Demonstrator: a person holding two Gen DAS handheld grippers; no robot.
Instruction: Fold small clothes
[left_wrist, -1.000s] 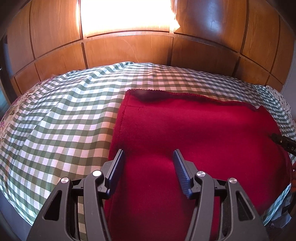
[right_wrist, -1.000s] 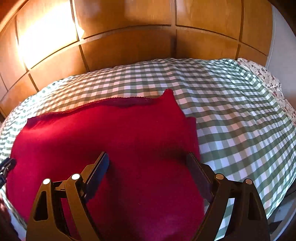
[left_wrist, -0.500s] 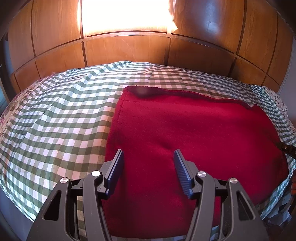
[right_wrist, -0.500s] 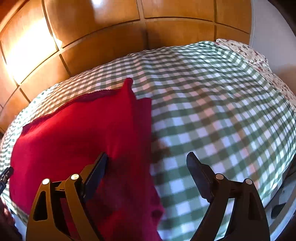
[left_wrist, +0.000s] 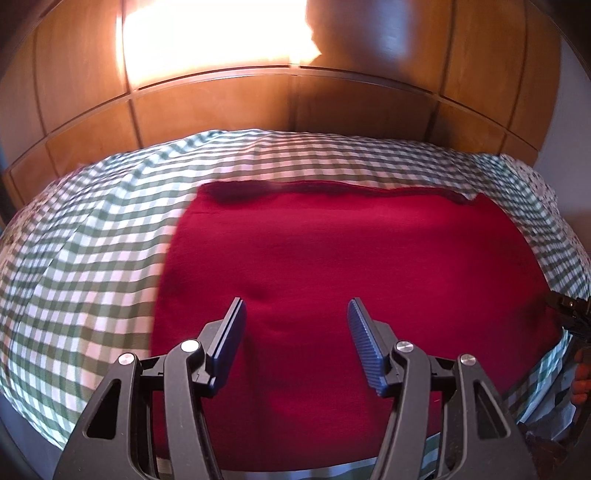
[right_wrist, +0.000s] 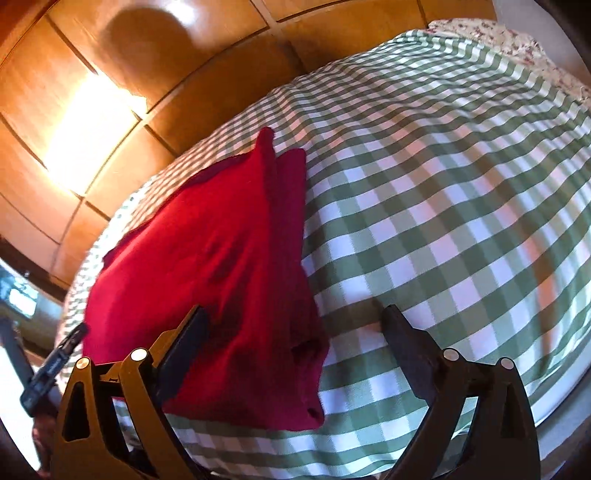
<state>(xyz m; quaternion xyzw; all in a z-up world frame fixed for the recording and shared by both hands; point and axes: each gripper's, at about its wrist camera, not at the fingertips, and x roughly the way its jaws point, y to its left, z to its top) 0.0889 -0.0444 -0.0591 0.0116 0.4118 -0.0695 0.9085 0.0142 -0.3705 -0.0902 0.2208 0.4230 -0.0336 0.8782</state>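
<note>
Left gripper (left_wrist: 295, 334): fingers spread, empty, over the near part of the cloth (left_wrist: 351, 258). Right gripper (right_wrist: 295, 354): fingers released, at the cloth's right edge. Cloth: red, lying folded on the bed (right_wrist: 443, 206); likely soft, light, limp; take by corners. No legible writing.
</note>
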